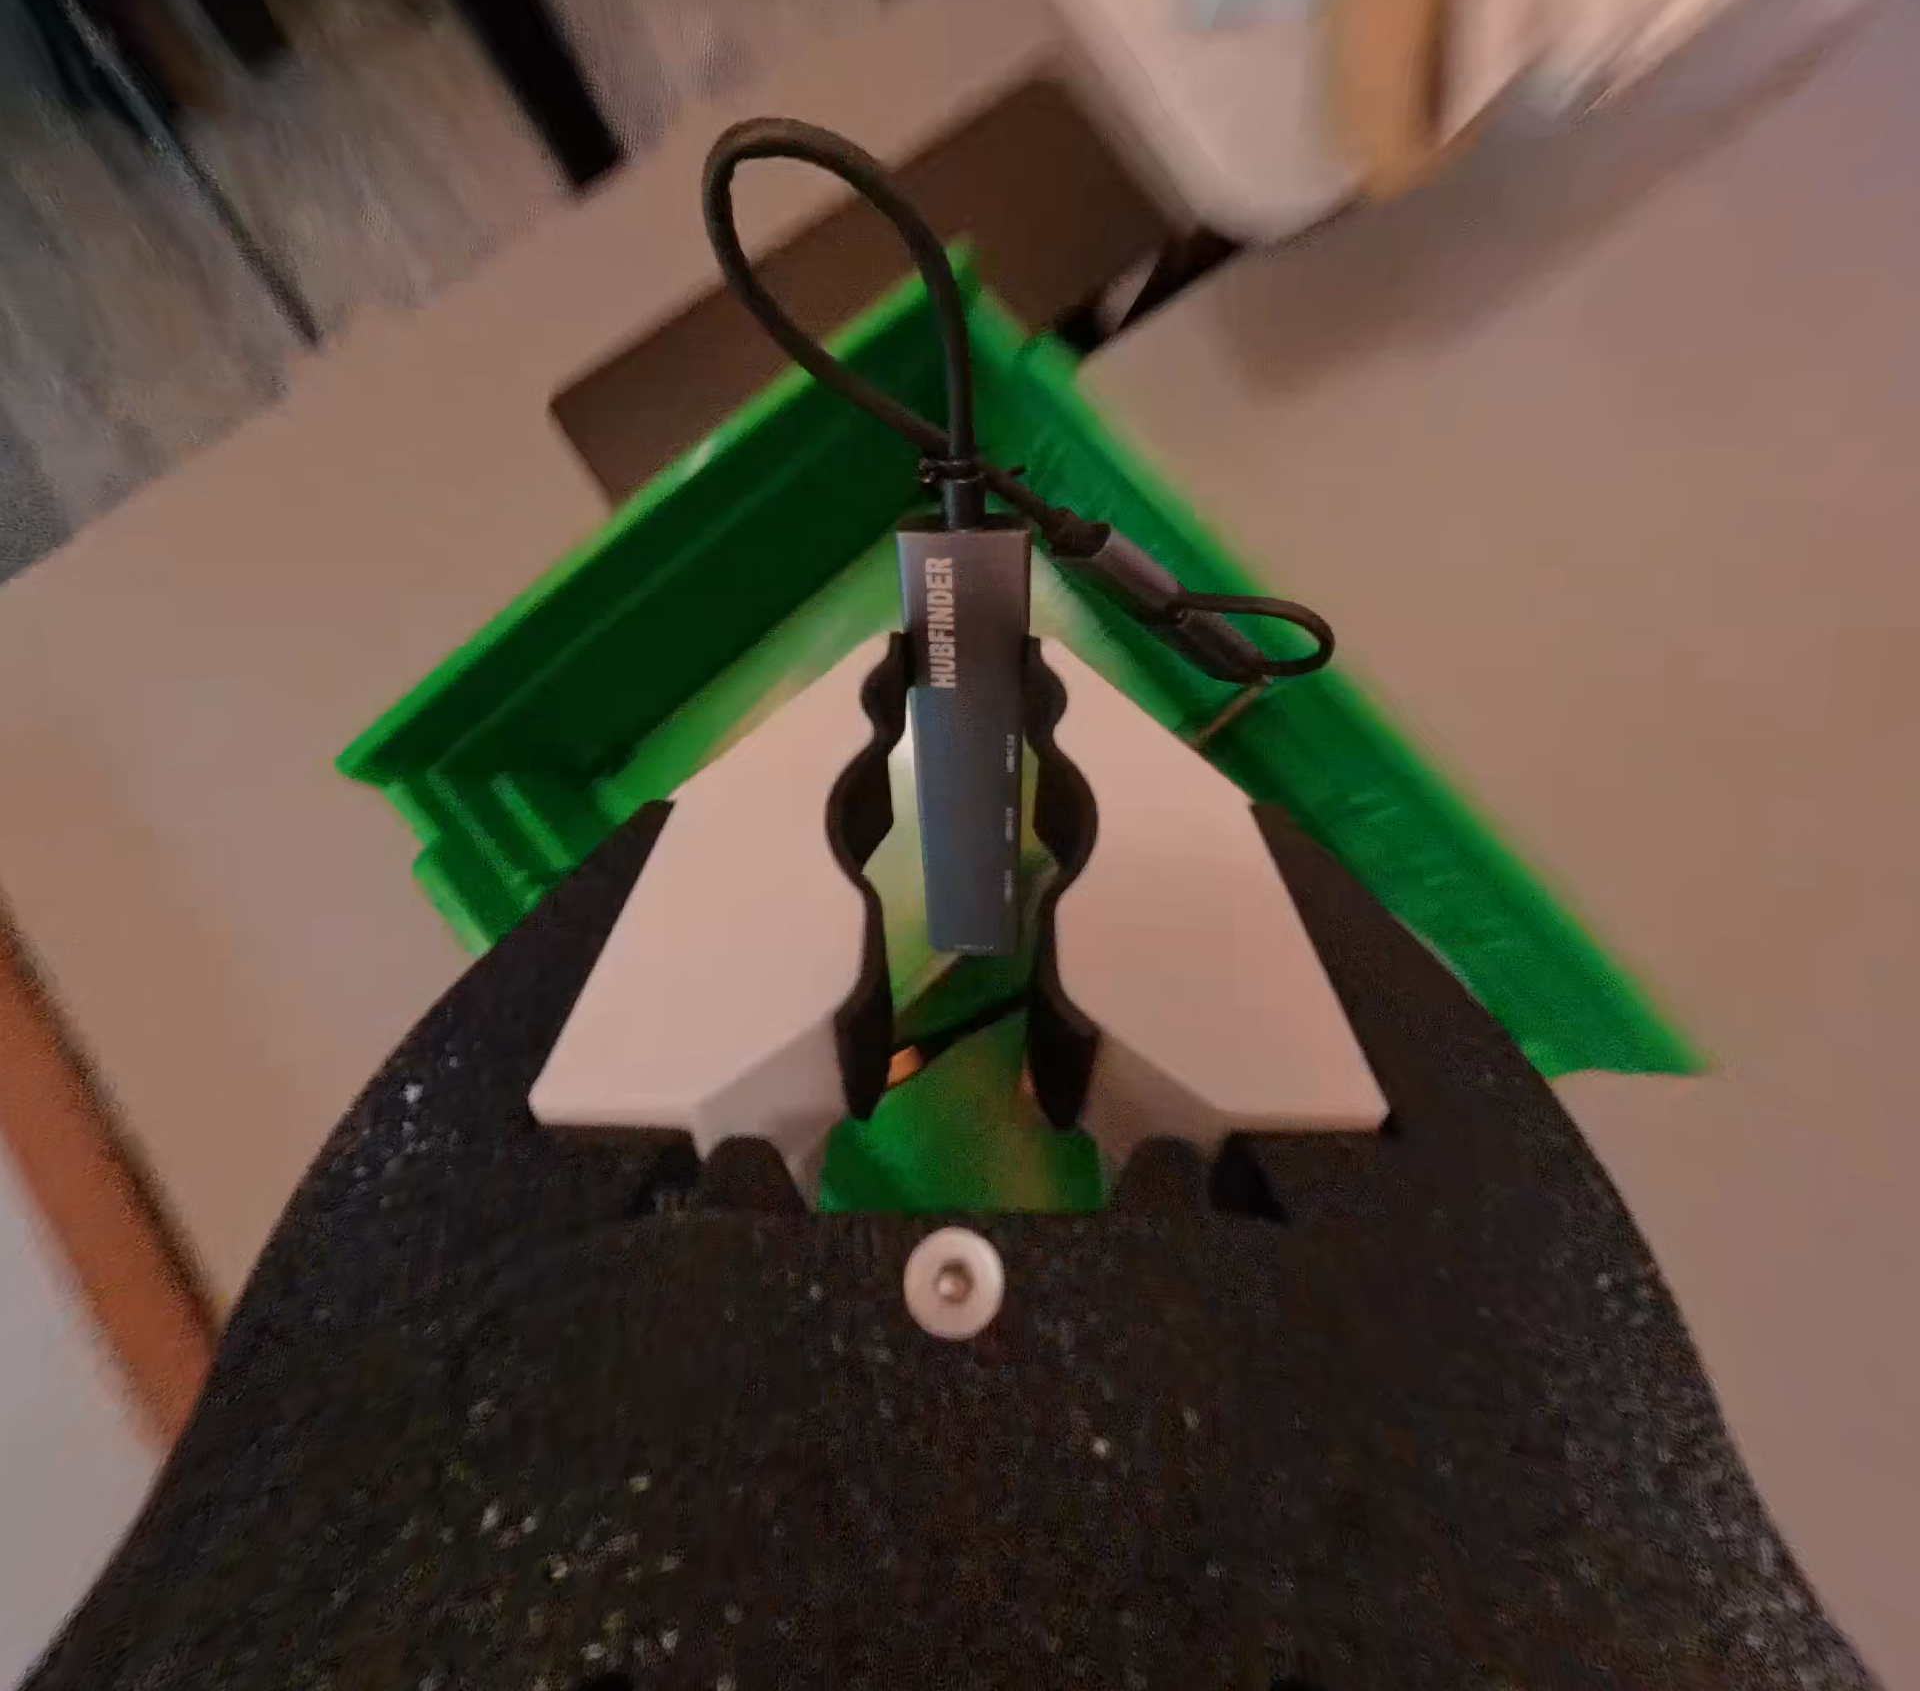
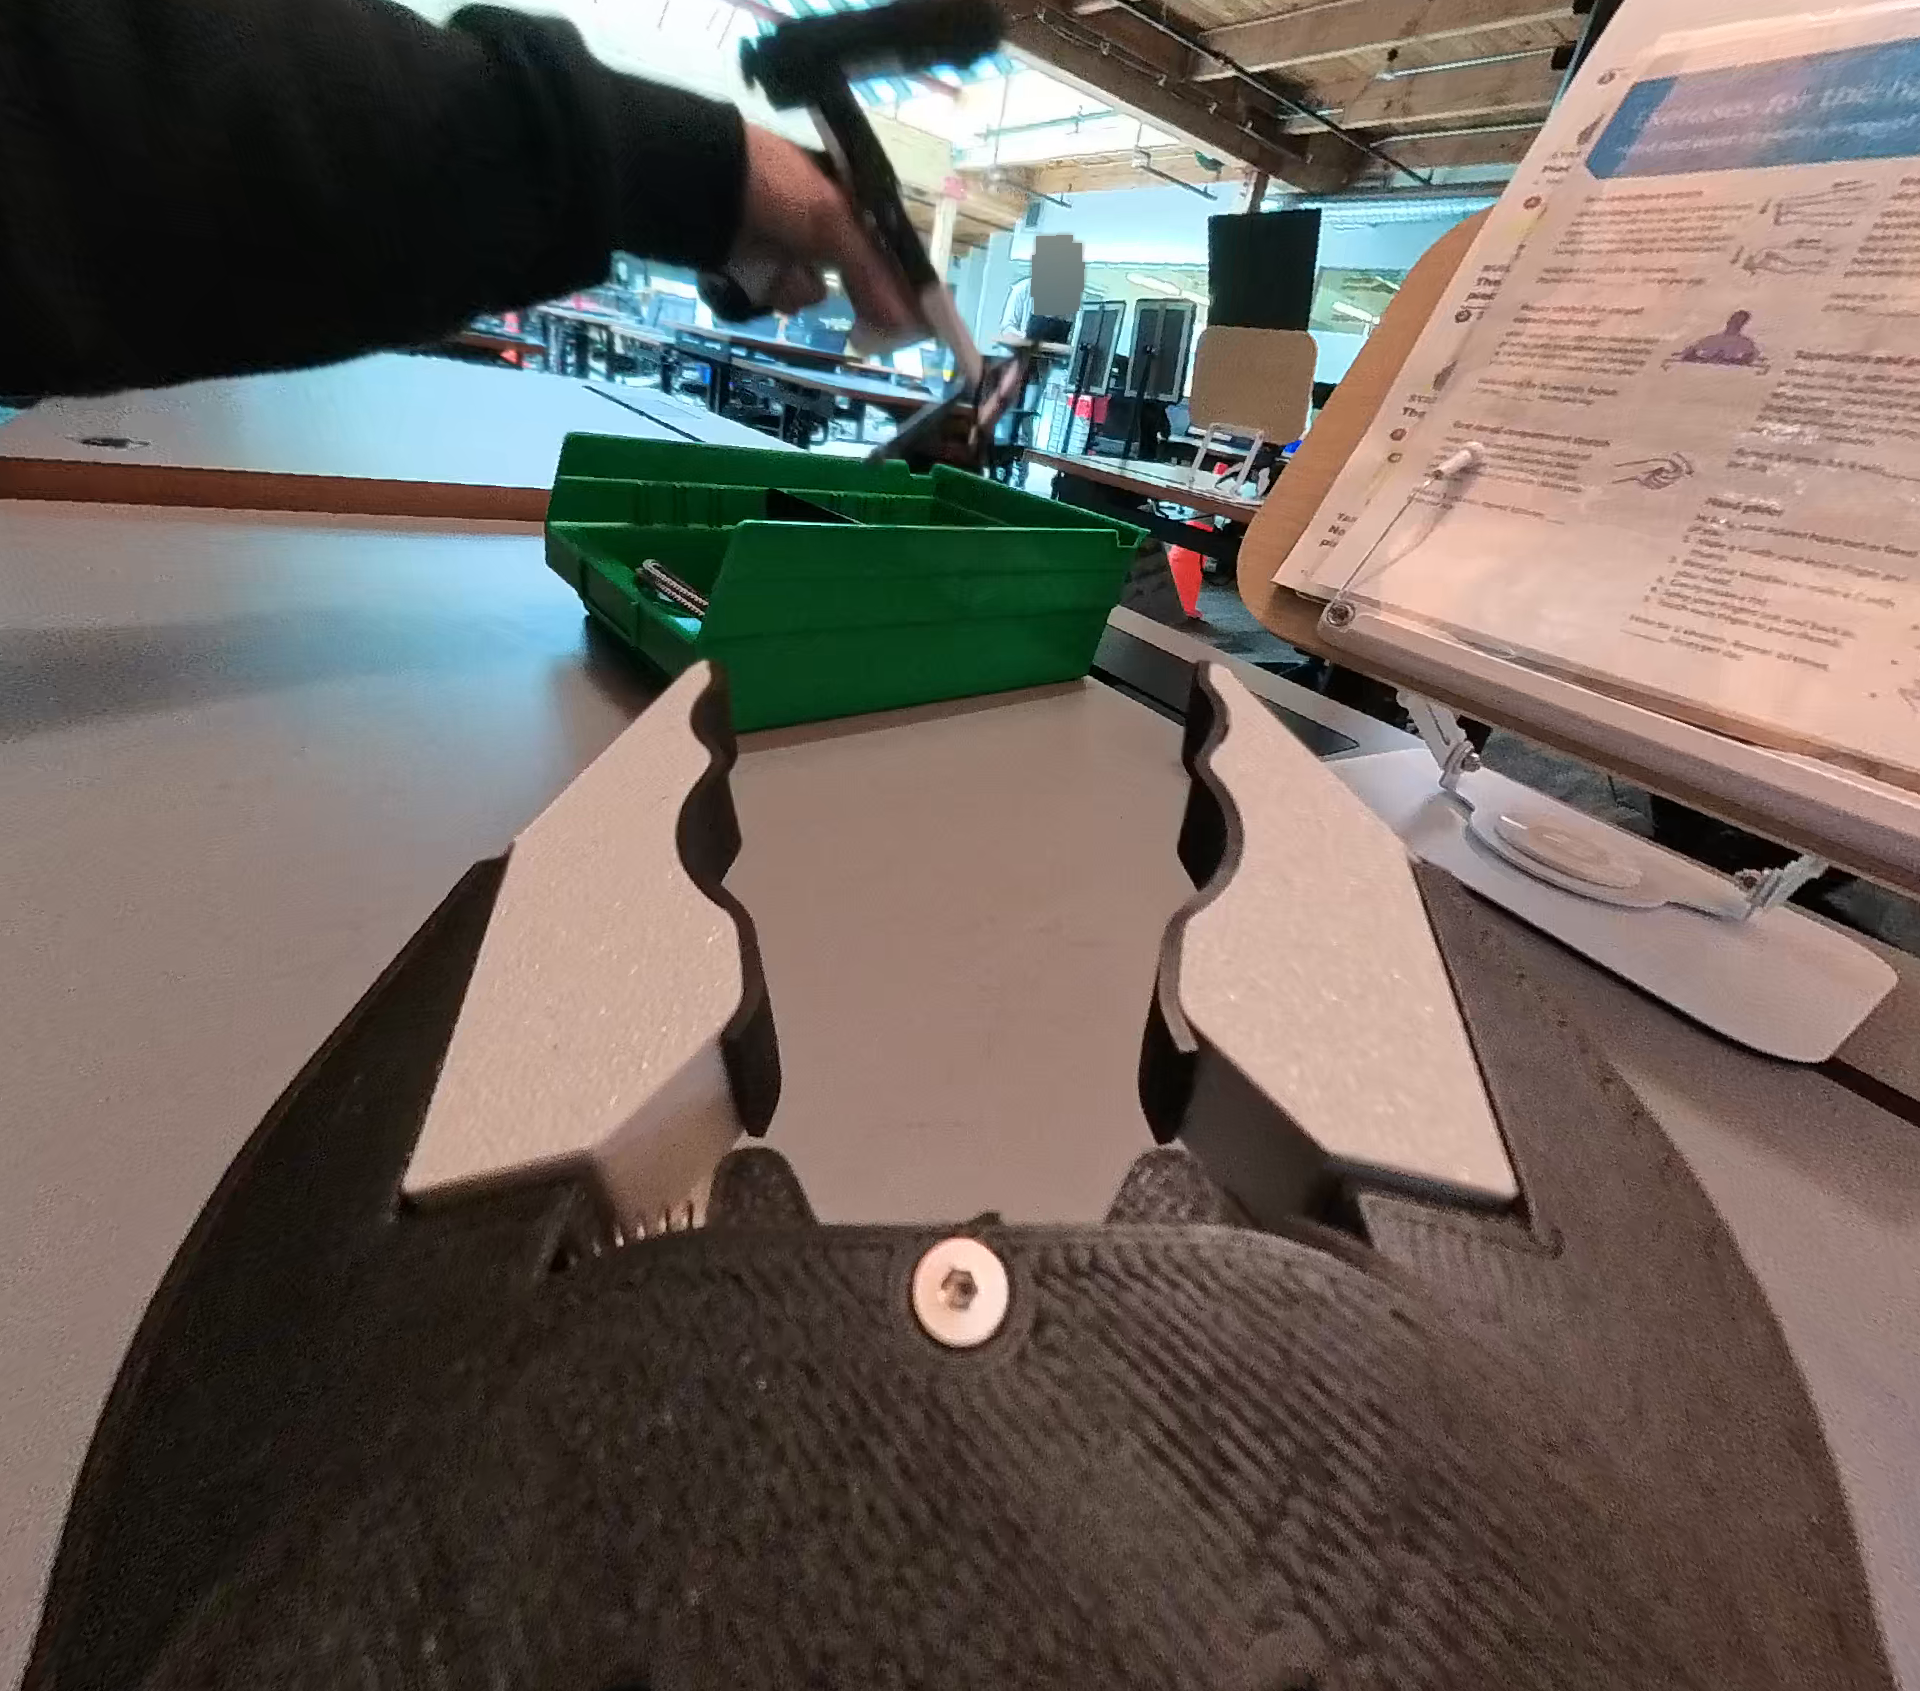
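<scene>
My left gripper [image 1: 961, 665] is shut on a slim grey USB hub [image 1: 966, 737], held lengthwise between the black fingers [image 1: 868, 810]. The hub's black cable [image 1: 748, 207] loops up and back down to its plug [image 1: 1195, 613]. Below it is a green plastic bin [image 1: 644, 602] on the table. In the right wrist view the left gripper [image 2: 930, 426] is blurred, held by a hand in a black sleeve [image 2: 312, 187] above the far side of the green bin [image 2: 904, 613]. My right gripper [image 2: 956, 696] is open and empty, low over the table just before the bin.
The bin has dividers and a metallic item [image 2: 670, 583] in its left compartment. A tilted document stand [image 2: 1621, 311] with printed sheets stands at the right on a white base [image 2: 1662, 945]. The grey table [image 2: 260, 758] stretches to the left. Workbenches lie far behind. The left gripper's tips are roughly 35 centimetres from the right gripper's.
</scene>
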`<state>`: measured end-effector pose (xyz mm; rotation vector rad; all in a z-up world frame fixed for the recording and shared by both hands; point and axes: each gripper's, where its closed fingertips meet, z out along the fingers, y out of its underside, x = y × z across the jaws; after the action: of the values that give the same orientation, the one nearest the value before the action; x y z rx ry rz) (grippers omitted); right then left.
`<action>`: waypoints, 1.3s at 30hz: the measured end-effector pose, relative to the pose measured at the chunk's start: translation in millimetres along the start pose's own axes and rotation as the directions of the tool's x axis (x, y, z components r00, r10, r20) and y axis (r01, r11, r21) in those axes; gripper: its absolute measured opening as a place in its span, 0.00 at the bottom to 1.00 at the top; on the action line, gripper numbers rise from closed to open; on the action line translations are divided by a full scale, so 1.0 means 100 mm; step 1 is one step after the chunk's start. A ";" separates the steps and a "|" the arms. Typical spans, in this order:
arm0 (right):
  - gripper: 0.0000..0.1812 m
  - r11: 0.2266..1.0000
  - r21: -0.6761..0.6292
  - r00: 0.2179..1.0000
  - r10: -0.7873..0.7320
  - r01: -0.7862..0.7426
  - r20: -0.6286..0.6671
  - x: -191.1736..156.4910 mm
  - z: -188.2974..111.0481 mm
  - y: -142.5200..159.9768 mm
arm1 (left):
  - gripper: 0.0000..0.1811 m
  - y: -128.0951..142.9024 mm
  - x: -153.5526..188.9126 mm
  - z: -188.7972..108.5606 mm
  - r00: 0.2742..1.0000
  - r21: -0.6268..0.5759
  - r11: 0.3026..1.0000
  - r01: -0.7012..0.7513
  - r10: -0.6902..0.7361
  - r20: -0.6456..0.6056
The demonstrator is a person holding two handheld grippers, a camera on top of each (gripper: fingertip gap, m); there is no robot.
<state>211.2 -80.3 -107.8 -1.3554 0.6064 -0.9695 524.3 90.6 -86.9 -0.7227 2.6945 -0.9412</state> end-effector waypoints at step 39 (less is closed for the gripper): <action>0.11 0.765 0.029 0.728 0.601 -0.644 0.330 -0.15 -0.10 -0.36 | 0.20 -0.15 3.55 -0.52 0.760 0.508 0.751 0.422 0.012 -0.649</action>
<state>186.9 -70.9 -76.6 -1.0255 0.6799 -0.2329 206.6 -72.1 -46.0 -0.6493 2.4540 -2.3735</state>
